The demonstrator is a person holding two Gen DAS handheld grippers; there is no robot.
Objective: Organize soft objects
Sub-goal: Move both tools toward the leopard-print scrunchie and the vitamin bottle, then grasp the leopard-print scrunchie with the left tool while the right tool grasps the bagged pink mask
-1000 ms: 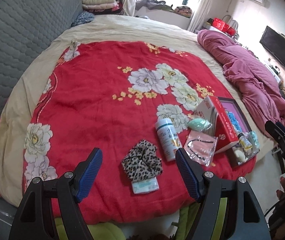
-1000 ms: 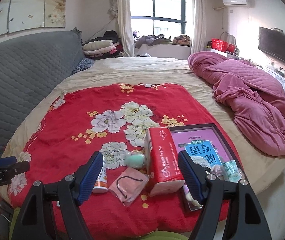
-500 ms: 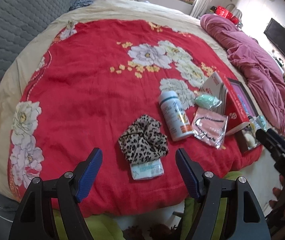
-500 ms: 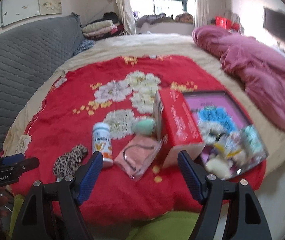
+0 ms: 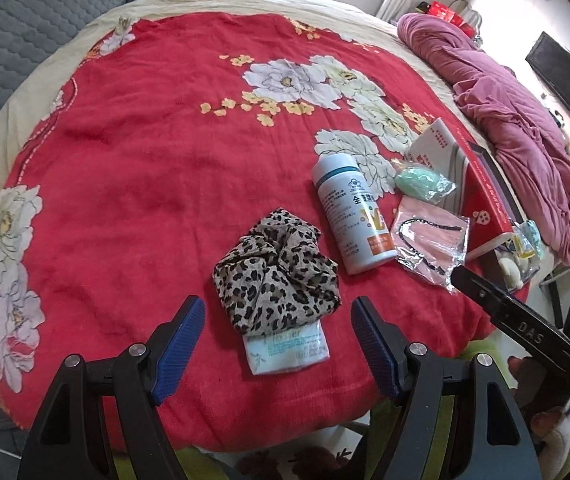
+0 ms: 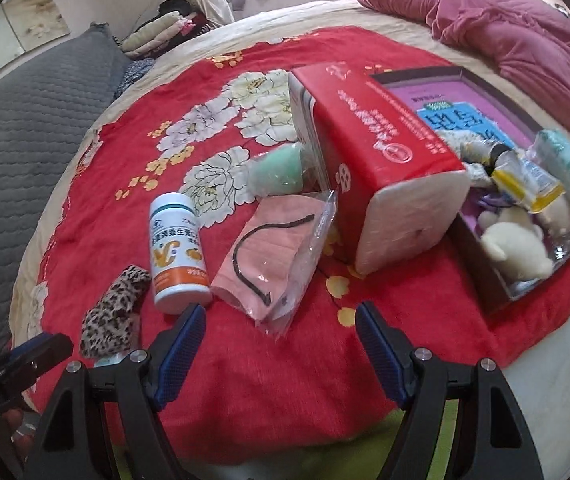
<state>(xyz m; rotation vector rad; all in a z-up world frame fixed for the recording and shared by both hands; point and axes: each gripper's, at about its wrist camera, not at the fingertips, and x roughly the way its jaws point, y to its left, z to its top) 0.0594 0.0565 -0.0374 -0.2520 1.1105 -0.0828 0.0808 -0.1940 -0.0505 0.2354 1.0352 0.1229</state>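
Leopard-print scrunchie (image 5: 277, 272) unpicked; left gripper (image 5: 277, 334) and right gripper (image 6: 281, 338) gape empty (approach step). Next: probably straddle, pinch it.

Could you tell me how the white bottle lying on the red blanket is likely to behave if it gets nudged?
The white bottle lies on its side, so it may roll sideways, though the plush red blanket should slow it. It looks rigid and smooth, so it could slip between pads.
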